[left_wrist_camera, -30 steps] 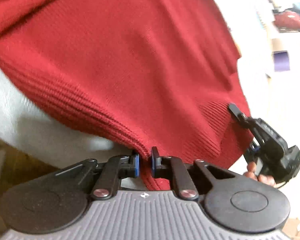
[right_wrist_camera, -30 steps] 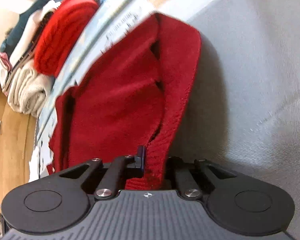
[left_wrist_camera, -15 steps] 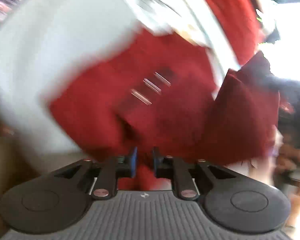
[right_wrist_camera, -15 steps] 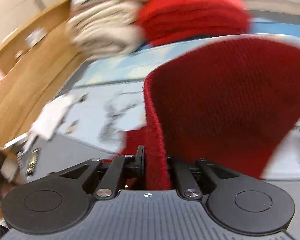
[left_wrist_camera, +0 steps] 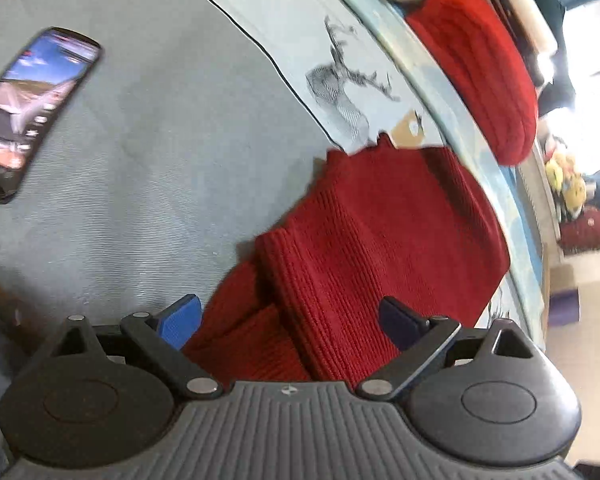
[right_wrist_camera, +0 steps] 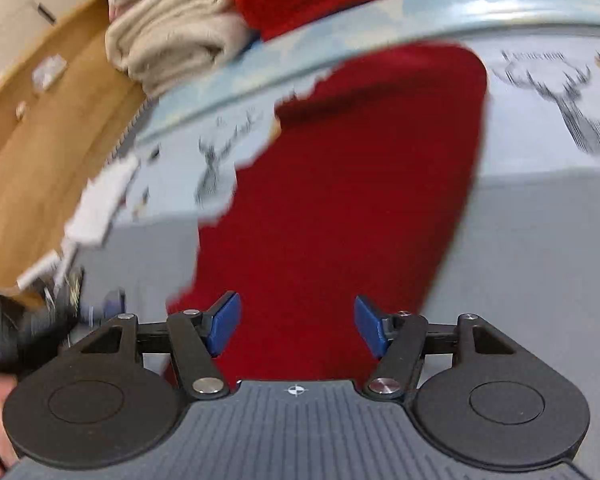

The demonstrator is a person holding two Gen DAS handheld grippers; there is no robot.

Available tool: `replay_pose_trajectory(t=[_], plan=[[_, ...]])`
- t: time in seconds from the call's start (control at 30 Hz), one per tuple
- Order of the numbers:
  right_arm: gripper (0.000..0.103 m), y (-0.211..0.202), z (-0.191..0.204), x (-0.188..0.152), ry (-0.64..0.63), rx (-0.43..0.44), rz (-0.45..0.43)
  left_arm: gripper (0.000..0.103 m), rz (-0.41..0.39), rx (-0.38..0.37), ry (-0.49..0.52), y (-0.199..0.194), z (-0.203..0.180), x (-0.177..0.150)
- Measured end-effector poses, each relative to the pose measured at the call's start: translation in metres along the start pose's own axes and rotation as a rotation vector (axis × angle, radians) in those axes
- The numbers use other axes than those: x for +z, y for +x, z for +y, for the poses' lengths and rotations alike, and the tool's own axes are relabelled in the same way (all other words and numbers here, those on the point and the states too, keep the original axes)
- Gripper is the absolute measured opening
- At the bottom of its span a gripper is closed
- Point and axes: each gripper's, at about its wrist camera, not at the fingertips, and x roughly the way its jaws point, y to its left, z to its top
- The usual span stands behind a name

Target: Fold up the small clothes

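Grey bed sheet (left_wrist_camera: pixel 172 152) now carries the red knit (left_wrist_camera: pixel 380 240); left gripper (left_wrist_camera: pixel 296 316) and right gripper (right_wrist_camera: pixel 296 320) have just opened wide, dropping the finished fold

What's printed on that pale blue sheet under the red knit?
Dark sketched stags with antlers on the pale blue sheet, clearest in the right wrist view, beside the red knit.

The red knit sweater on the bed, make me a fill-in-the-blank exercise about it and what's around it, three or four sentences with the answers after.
1. The red knit sweater lies between the ______ pads of the left tongs.
2. The jaws of the right tongs have just been opening, and they stand ______, gripping nothing.
3. On the grey sheet, left of the sweater, lies a ______ with a lit screen.
4. The pale blue cover is printed with ______.

Missing words: blue; open; phone; deer
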Motion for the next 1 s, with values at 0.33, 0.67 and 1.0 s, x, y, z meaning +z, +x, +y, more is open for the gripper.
replay_pose_trajectory(t=[0.33, 0.67, 1.0], plan=[[0.065, 0.060, 0.105, -0.057, -0.406, -0.008, 0.035, 0.097, 0.061, -0.028, -0.060, 0.052, 0.004, 0.017], [0.016, 0.108, 0.104, -0.060, -0.571, -0.102, 0.054, 0.012, 0.026, -0.135, -0.021, 0.059, -0.011, 0.028], [0.016, 0.044, 0.113, -0.043, -0.495, 0.082, -0.045, 0.011, -0.056, -0.172, -0.007, -0.015, 0.005, 0.005]])
